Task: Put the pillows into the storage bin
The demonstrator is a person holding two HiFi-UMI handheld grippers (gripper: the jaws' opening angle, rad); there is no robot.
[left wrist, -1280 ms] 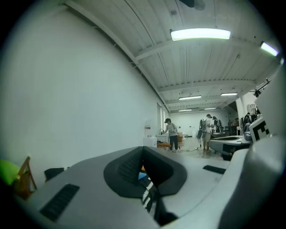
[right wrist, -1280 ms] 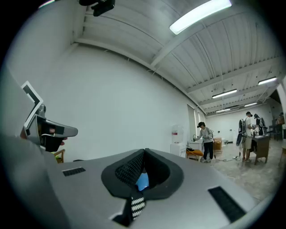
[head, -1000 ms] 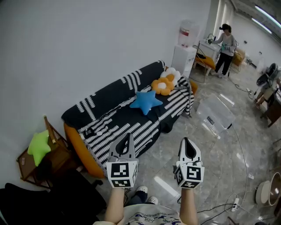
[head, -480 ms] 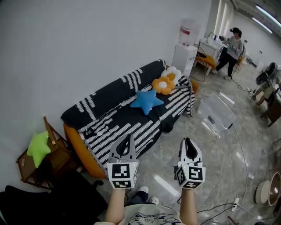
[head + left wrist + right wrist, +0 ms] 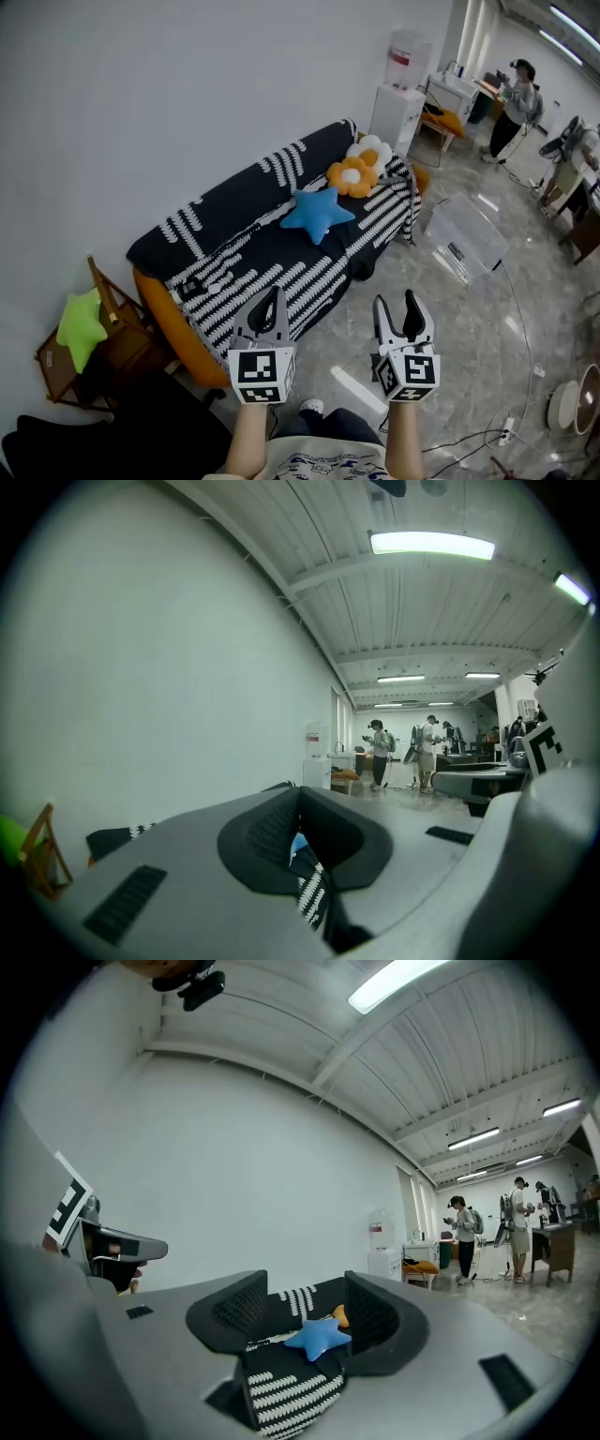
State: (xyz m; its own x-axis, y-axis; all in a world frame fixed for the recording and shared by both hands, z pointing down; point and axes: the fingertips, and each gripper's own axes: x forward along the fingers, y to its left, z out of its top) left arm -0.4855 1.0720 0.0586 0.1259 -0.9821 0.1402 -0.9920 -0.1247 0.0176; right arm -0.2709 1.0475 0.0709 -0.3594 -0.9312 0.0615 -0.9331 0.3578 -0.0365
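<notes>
Blue star pillow (image 5: 317,213) on the far sofa (image 5: 225,211).
My right gripper (image 5: 395,302) has just been opening, empty; left gripper (image 5: 272,292) clenched, empty.

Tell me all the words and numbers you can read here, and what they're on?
No text here can actually be read.
Red label on the water bottle: too small to read.
Dark label on the storage bin: blurred.
Print on the person's shirt: blurred.
Cubes on the left gripper and right gripper: black-and-white square patterns only, no letters.
</notes>
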